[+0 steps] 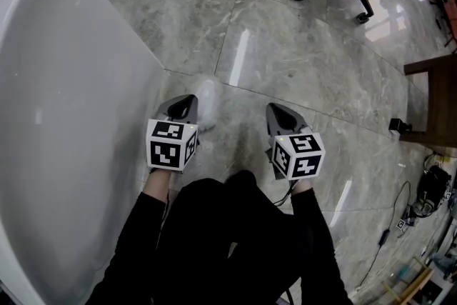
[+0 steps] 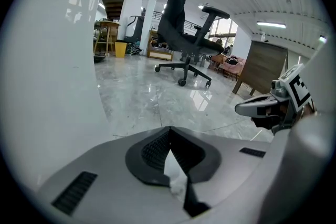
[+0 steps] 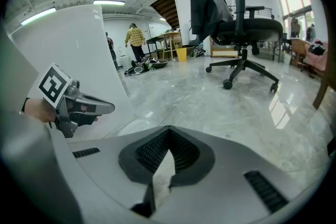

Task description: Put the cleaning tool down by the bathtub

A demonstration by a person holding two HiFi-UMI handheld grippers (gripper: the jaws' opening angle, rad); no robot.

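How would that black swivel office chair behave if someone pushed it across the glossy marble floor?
The black swivel office chair would probably roll easily: its star base rides on casters, and the glossy marble floor looks smooth. Pushed high, it might tip.

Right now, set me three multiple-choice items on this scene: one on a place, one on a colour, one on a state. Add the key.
1. The bathtub stands:
A. at the person's left
B. at the person's right
C. behind the office chair

2. The office chair is:
A. white
B. black
C. red

3. The left gripper has its fingers:
A. wide apart
B. closed on a bottle
C. together, nothing held

Key:
1 A, its white wall fills the left side of the head view, beside the left gripper.
2 B, its seat, back and base are all black.
3 C, the tips meet in the left gripper view, with nothing between them.
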